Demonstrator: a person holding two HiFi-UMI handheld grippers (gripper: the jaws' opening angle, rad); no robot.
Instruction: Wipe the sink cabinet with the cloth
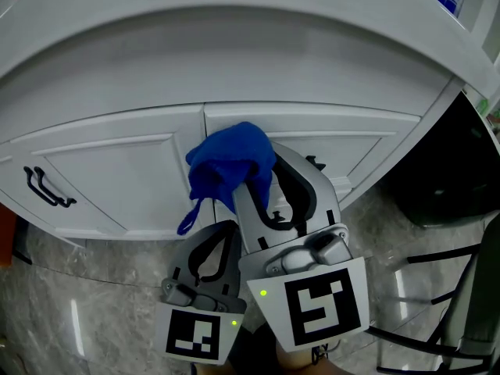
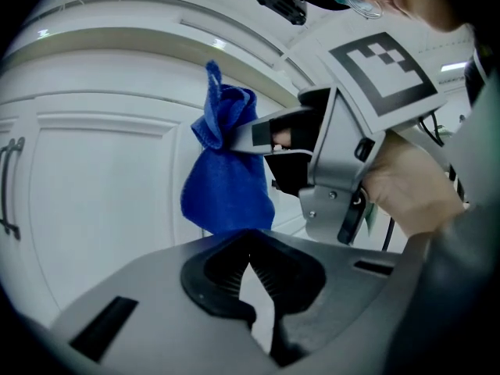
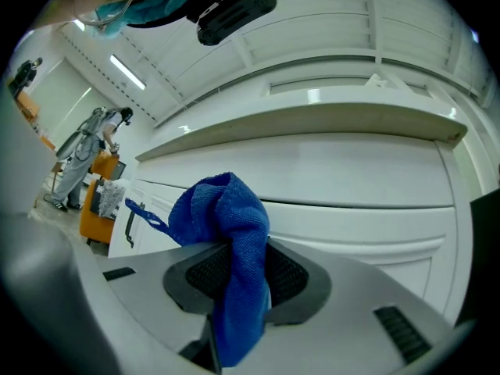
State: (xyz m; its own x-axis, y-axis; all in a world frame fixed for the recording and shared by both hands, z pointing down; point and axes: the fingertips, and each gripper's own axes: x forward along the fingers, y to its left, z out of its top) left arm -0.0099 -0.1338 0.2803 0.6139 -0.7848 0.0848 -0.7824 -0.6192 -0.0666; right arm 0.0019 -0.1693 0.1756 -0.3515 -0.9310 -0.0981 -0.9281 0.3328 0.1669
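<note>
Cloth: the blue cloth (image 1: 230, 166) was seen bunched just in front of the sink cabinet (image 1: 101, 178), at the seam between its two doors. Contact with the panel could not be told.
Right gripper (image 3: 238, 276): its jaws were closed on a fold of the cloth. A tail was left hanging below the pads, and a loop was left dangling to the left.
Left gripper (image 2: 254, 276): its jaws were brought together on nothing, and it was held lower, apart from the cloth.
Step judged: wiping the door fronts.
Doing it well: the wad would best be pressed flat and drawn in overlapping strokes, with a firm pinch.
Risk: the loop might be snagged on the door handle (image 1: 47, 187).
</note>
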